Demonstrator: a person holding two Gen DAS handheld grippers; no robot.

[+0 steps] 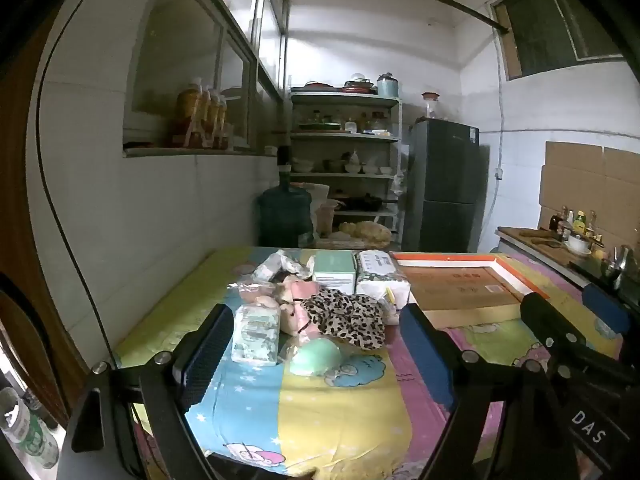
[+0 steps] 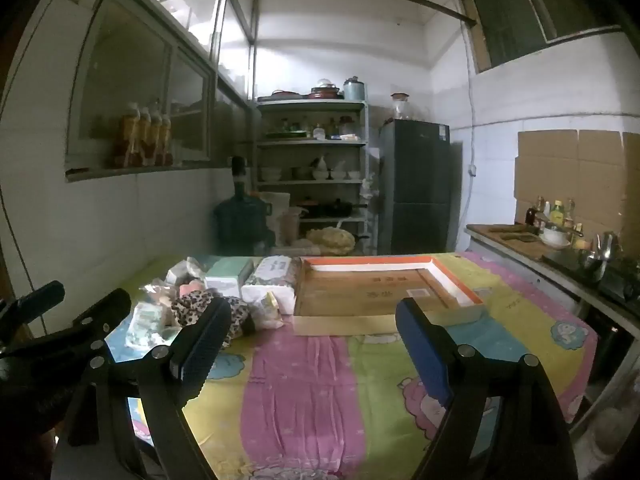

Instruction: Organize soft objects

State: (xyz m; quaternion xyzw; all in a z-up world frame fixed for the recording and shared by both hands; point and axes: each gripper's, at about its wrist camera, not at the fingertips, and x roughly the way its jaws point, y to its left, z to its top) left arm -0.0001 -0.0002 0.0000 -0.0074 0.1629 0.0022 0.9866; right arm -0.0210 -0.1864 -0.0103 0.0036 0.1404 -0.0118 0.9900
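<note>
Striped cartoon-print cloth [image 2: 304,380] in pink, yellow, green and blue covers the table beneath two handheld tongs, both with jaws spread wide and holding nothing. Ahead of the left gripper [image 1: 316,356], between and just beyond its two fingers, lies one heap of soft things: one leopard-print cloth [image 1: 348,316] on top, one pale green round pad [image 1: 316,356] in clear wrap nearest the tips, one wrapped tissue pack [image 1: 256,332] beside the left finger, one pink plush piece [image 1: 298,304], and behind them one green box [image 1: 334,272], one white tissue pack [image 1: 380,276] and one crinkled silver packet [image 1: 276,266]. Straight ahead of the right gripper [image 2: 316,344] sits one shallow cardboard tray [image 2: 384,292] with an orange and white rim, its floor bare; the heap is just left of it, partly hidden by the right gripper's left finger. Open cloth stretches between the right tongs and the tray. Beyond the table's far edge stand one water jug [image 2: 240,220], one shelf rack of dishes [image 2: 312,160] and one dark fridge [image 2: 416,188]; a counter with bottles [image 2: 552,232] runs close along the right edge.
</note>
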